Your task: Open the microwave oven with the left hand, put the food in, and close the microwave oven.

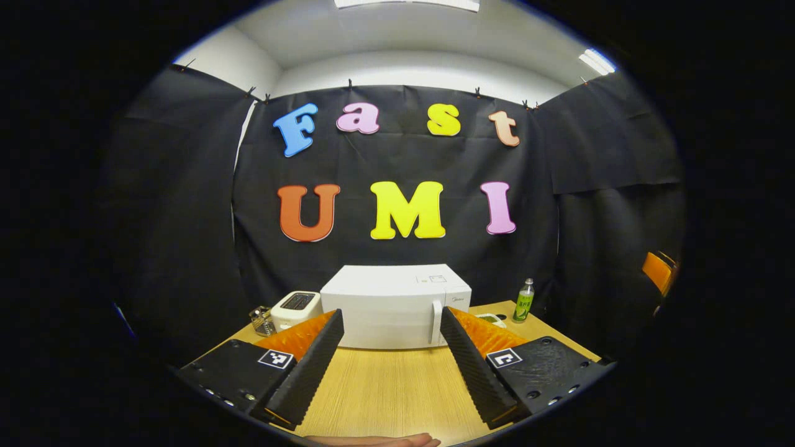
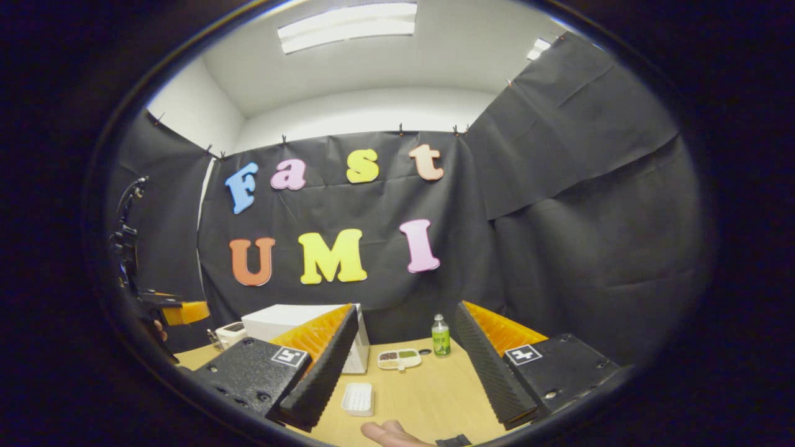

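Nearest to you, your left claw [image 1: 391, 366] stood wide open over bare desk [image 1: 385, 391], holding nothing, squared up to the microwave oven [image 1: 394, 307]. Your right claw [image 2: 400, 366] was just as open and empty, with a small white ribbed tray [image 2: 359, 398] on the desk just ahead of its left finger.

Farther in sat the food dish [image 2: 399, 358], off the oven's right front corner, with a green bottle [image 2: 441, 336] just behind it toward the desk's back edge. The oven itself was at the back of the desk, door shut, its upright handle [image 1: 436, 323] on the right side of the front. A toaster [image 1: 296, 308] sat close against its left.

The risk, as I judged it: a hard pull on that handle could drag the whole oven forward instead of freeing the door. Reaching for the dish, your right claw could clip the bottle and topple it.
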Motion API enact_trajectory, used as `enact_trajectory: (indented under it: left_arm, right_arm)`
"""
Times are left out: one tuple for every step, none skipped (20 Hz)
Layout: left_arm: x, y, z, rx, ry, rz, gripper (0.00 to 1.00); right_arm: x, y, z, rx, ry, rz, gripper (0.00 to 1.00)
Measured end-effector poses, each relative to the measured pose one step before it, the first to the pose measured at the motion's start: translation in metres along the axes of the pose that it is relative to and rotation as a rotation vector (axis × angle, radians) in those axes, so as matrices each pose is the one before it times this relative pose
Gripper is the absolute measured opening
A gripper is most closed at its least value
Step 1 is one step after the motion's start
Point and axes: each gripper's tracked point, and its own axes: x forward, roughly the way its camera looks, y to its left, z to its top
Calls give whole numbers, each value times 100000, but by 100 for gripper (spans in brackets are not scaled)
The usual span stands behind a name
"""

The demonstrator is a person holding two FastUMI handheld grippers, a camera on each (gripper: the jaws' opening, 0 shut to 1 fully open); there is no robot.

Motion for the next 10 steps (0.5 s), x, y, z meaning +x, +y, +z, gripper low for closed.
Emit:
enact_trajectory:
  left_arm:
    - [-1058, 80, 304, -1017, -658, 566, 97]
    - [-1082, 254, 358, -389, -1533, 1222, 97]
    - [-1055, 323, 545, 599, -2174, 1425, 97]
    - [-904, 483, 445, 642, -1717, 1507, 97]
    - [-776, 521, 264, 404, -1726, 2467, 96]
    - [-651, 518, 240, 171, -1449, 2253, 97]
    - [-579, 318, 17, -599, -989, 1192, 97]
    - [-440, -160, -263, -929, -249, 60, 97]
    - [-357, -183, -584, -349, 721, -753, 96]
    - [-398, -133, -529, 372, 1165, -1159, 96]
  right_arm:
    - [-182, -134, 354, -154, -645, -578, 100]
    - [-293, 198, 351, -5, -854, 518, 90]
    - [-216, 419, 277, -389, -290, 519, 91]
    - [-166, -47, -54, -403, -27, 20, 91]
    - [-192, 25, -56, -137, 84, 258, 100]
    - [-285, 79, 92, 57, 17, 229, 91]
    - [-177, -22, 55, -111, 19, 221, 91]
    - [-124, -55, 57, -171, -227, 204, 91]
    - [-90, -47, -182, -477, 366, 138, 91]
    - [-56, 67, -79, -527, 62, 622, 91]
